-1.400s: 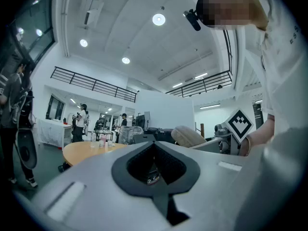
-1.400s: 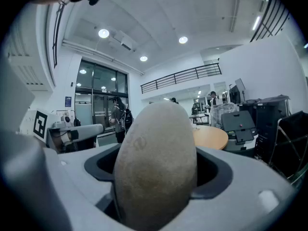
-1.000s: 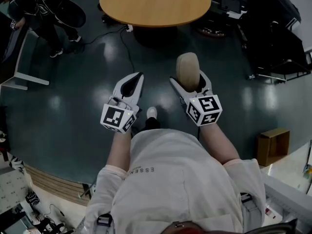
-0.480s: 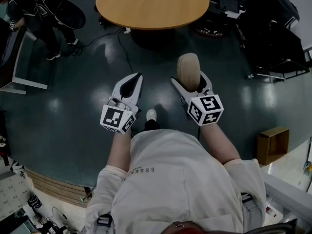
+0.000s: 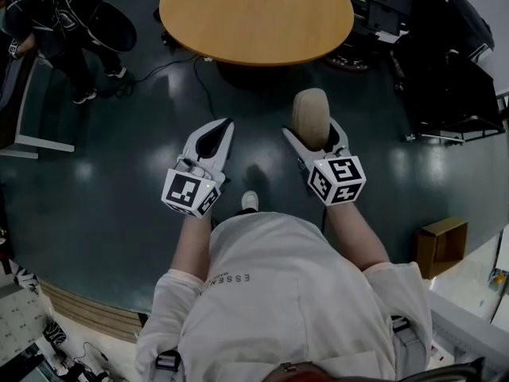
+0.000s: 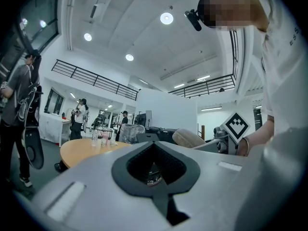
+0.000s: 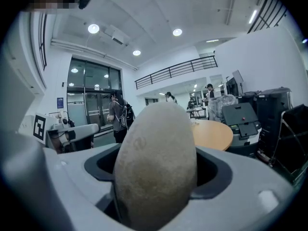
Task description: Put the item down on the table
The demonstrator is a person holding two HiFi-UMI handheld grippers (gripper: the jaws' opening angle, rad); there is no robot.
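Round table (image 5: pixel 256 14) ahead; tan oval item (image 5: pixel 308 107) in right gripper (image 5: pixel 311 129)

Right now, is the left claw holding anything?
No, the left claw has its jaws shut with nothing between them; the tan oval item is in the right claw.

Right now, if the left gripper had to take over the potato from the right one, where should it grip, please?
Probably the rounded free end of the potato, which sticks out past the right gripper. Its lower half sits between those fingers. Bring the left gripper, now shut, in from its own side, opened across the narrow width.
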